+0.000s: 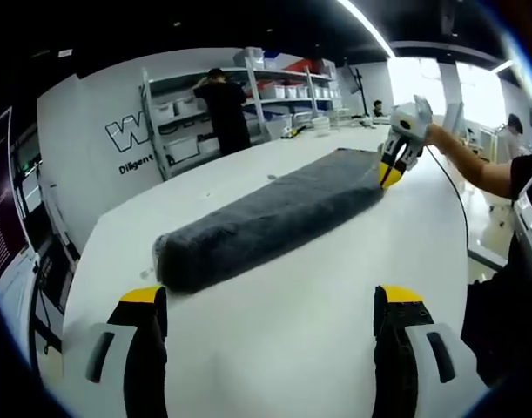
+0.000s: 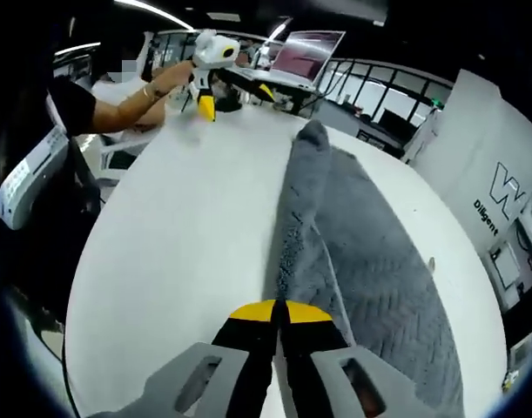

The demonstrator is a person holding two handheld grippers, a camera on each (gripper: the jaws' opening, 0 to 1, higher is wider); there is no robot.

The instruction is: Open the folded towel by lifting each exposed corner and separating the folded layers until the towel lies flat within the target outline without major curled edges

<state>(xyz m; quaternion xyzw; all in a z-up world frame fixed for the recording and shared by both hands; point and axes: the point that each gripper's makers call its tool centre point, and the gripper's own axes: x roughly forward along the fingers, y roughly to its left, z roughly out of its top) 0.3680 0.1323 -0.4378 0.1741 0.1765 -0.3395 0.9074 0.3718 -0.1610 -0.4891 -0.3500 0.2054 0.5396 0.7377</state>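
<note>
A: I'm watching the right gripper (image 2: 279, 306) now, low centre of the right gripper view. Its jaws are pressing together on the near edge of the grey towel (image 2: 361, 261), pinching what looks like a top layer.

B: And the left gripper (image 1: 270, 300)?

A: In its own view the jaws are standing wide apart at the bottom of frame, holding nothing, hanging just short of the towel's near end. The towel (image 1: 270, 213) is lying as a long folded strip, running from centre-left up to upper right, where the right gripper (image 1: 394, 165) is nipping the far end.

B: What's worrying you?

A: Prob. the pinch. I'm guessing it's grabbing more than one layer, so a lift would be dragging the whole strip instead of peeling it open. Also w/ only one end held, the fabric could be sliding across the table (image 1: 292, 348), since that top is looking smooth and white. A fast pull could be flipping an edge into a curl. I'm not seeing any target outline, so can't judge placement.

B: Room?

A: Busy lab. A person (image 1: 224, 109) is standing at the shelving (image 1: 274, 91), upper centre of the left gripper view. A laptop (image 2: 302, 57) is sitting open at the top of the right gripper view, and the left gripper (image 2: 205, 78) is showing upper left there.
</note>
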